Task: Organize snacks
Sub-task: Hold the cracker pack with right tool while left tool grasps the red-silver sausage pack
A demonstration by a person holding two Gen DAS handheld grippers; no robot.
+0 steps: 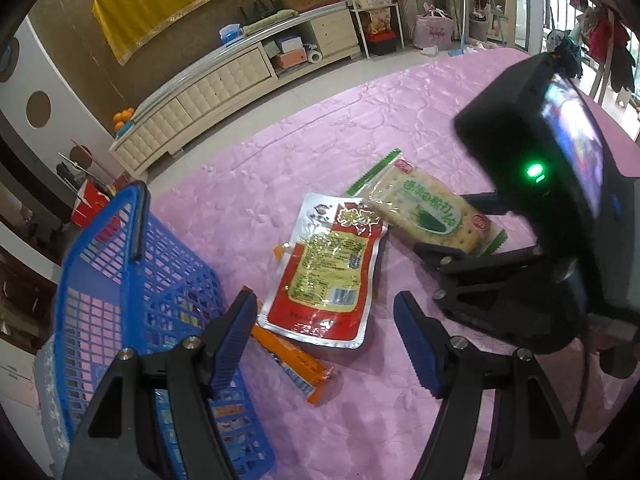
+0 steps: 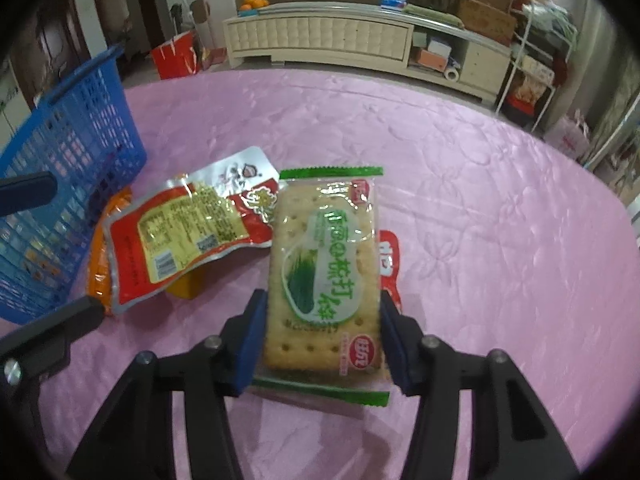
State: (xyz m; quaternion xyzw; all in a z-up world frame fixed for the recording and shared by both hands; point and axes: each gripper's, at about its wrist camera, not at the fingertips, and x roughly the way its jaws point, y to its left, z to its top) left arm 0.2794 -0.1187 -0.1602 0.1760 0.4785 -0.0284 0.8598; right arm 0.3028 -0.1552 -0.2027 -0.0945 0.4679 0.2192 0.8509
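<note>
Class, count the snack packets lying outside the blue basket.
4: green-trimmed cracker packet in right gripper; red packet beneath it; red foil pouch alongside; orange packet under pouch. More may hide.

Pink quilted table (image 2: 460,200) bears basket (image 2: 72,184), snack packets (image 2: 188,236).

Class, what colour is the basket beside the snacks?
Blue basket, seen best in the left wrist view.

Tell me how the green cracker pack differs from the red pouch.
The cracker pack is clear with green ends; the red pouch is opaque red and silver. The cracker pack sits between the right gripper's pads; the red pouch lies free. Both rest on the pink cloth.
</note>
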